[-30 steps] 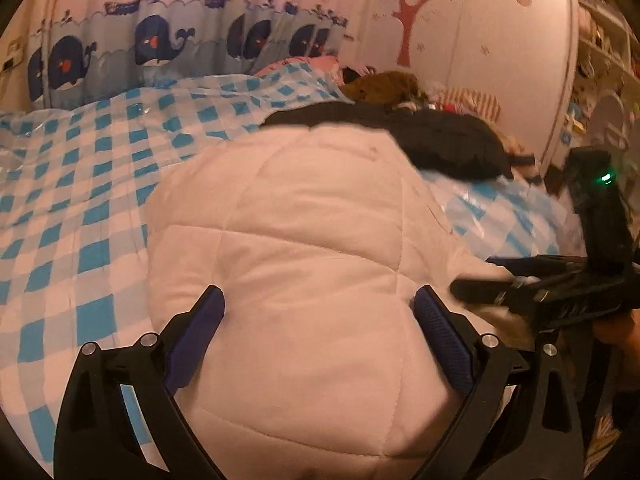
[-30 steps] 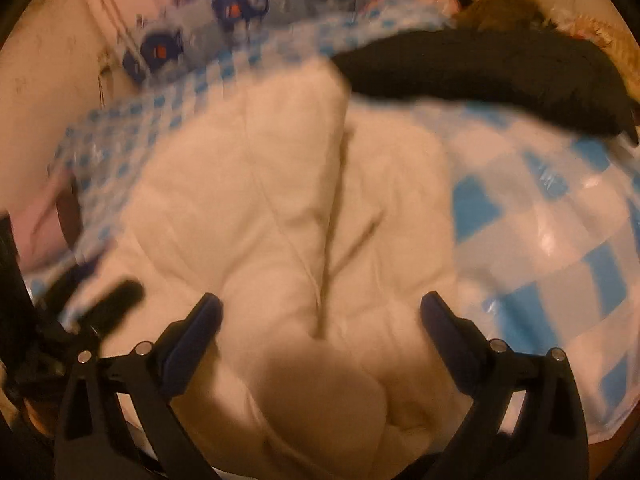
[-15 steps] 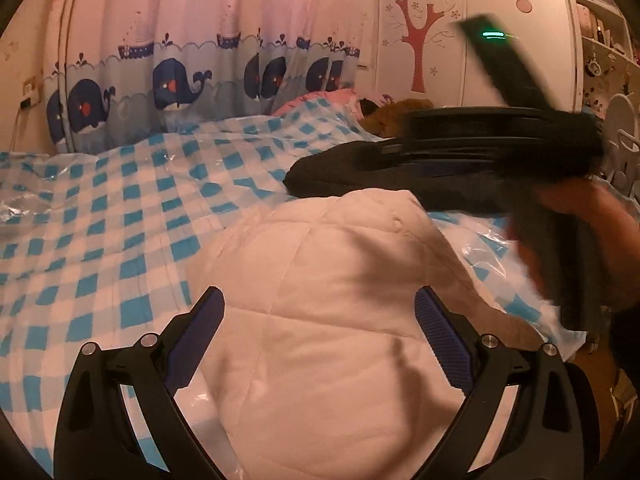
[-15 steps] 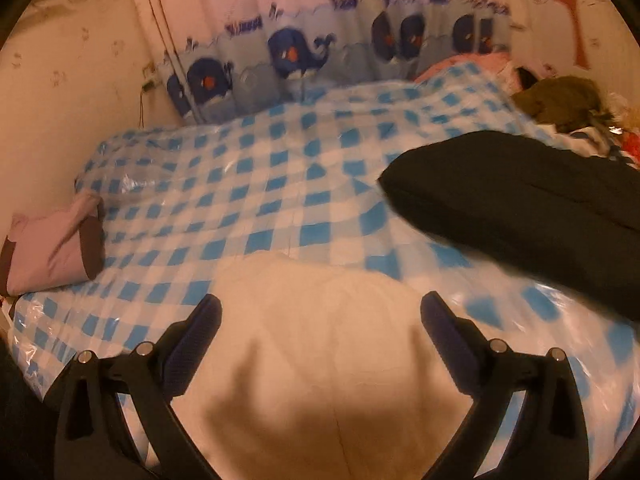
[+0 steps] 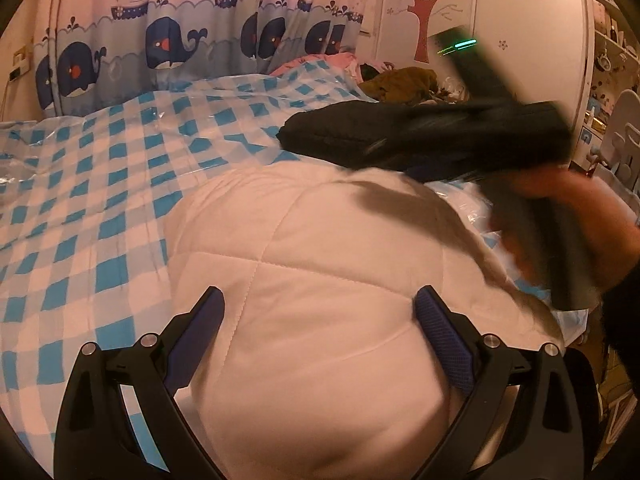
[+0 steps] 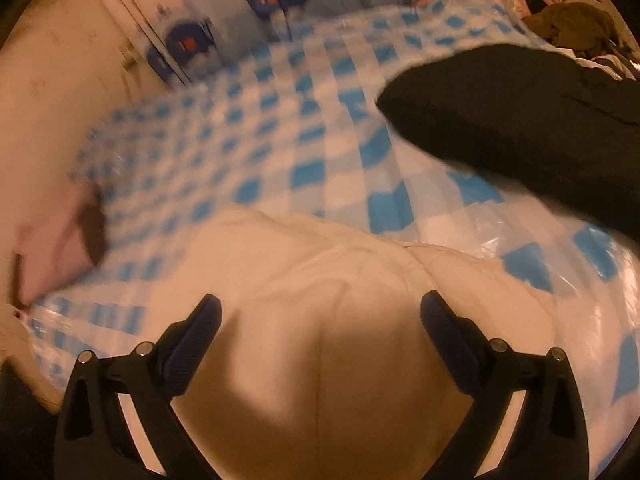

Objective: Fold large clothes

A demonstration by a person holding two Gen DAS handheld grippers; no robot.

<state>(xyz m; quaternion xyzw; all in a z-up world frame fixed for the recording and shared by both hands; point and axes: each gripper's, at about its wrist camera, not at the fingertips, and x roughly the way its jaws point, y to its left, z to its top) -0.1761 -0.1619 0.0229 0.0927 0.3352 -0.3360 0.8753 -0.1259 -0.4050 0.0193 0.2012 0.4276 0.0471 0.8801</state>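
A white quilted padded garment [image 5: 320, 300] lies bunched and folded on the bed; it also shows in the right wrist view [image 6: 340, 320]. My left gripper [image 5: 318, 322] is open and empty, hovering over its near part. My right gripper [image 6: 320, 326] is open and empty above the same garment. In the left wrist view the right gripper appears blurred [image 5: 500, 148], held in a hand over the garment's right side.
A blue-and-white checked plastic sheet [image 5: 100, 184] covers the bed. A black padded garment [image 5: 344, 132] lies beyond the white one, also in the right wrist view [image 6: 520, 120]. A folded pink item [image 6: 52, 256] sits at the bed's left edge. Whale curtain [image 5: 168, 44] behind.
Both grippers lifted away from the white garment and pulled back. The right gripper swung up and across over the garment's right side; its view is motion-blurred. The garment stays bunched.
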